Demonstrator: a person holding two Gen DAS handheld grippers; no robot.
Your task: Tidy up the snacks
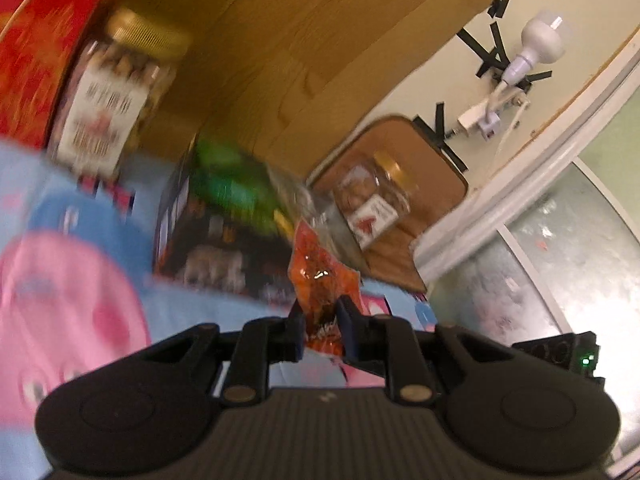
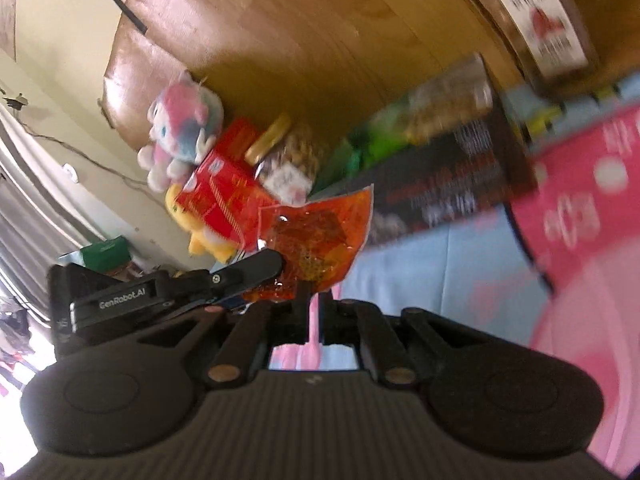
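Note:
My left gripper [image 1: 322, 320] is shut on an orange snack packet [image 1: 320, 276] and holds it up above the blue and pink cloth. In the right wrist view the same orange packet [image 2: 316, 236] hangs from the left gripper's finger [image 2: 256, 268], just ahead of my right gripper [image 2: 316, 312]. The right gripper's jaws stand close together with nothing seen between them. A black snack box [image 1: 208, 248] with a green bag [image 1: 236, 184] on it lies beyond the packet.
A gold-lidded jar [image 1: 116, 100] and a red box [image 1: 36, 52] stand at the left. Another jar [image 1: 372, 196] lies at the right on a brown board. In the right wrist view, plush toys [image 2: 180, 132], a red box [image 2: 224, 196] and a jar [image 2: 288, 156] sit at the back.

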